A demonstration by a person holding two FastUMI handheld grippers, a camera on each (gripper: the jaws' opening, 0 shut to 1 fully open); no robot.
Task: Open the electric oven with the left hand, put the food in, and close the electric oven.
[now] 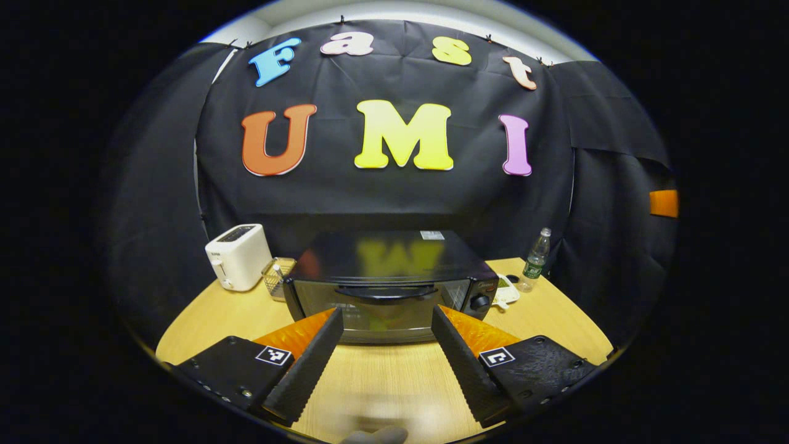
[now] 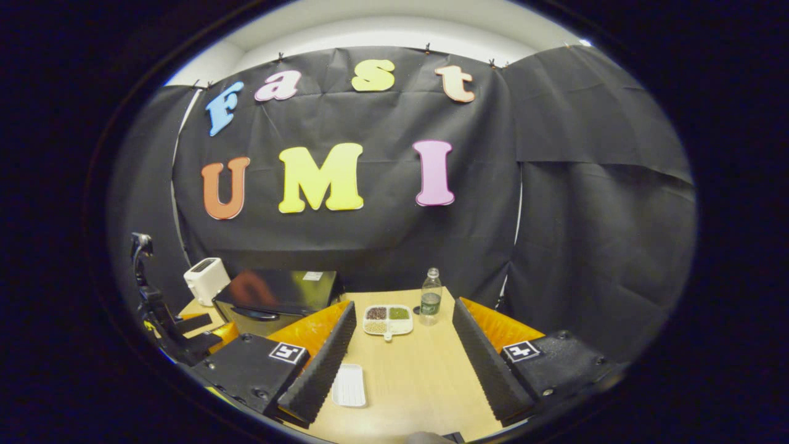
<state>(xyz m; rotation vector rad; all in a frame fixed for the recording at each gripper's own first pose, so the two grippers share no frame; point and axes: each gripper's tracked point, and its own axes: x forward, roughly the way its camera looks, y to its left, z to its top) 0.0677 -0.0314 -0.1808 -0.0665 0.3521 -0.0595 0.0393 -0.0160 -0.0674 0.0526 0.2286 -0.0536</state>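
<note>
Now bring your wide-open left tongs point(image 1: 387, 320) level onto the closed oven point(image 1: 388, 283) door's handle point(image 1: 387, 292); right tongs point(image 2: 404, 324) wait wide, empty

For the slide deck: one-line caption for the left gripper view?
Left gripper open, facing the closed electric oven on the wooden table, with toaster and water bottle alongside.
</note>
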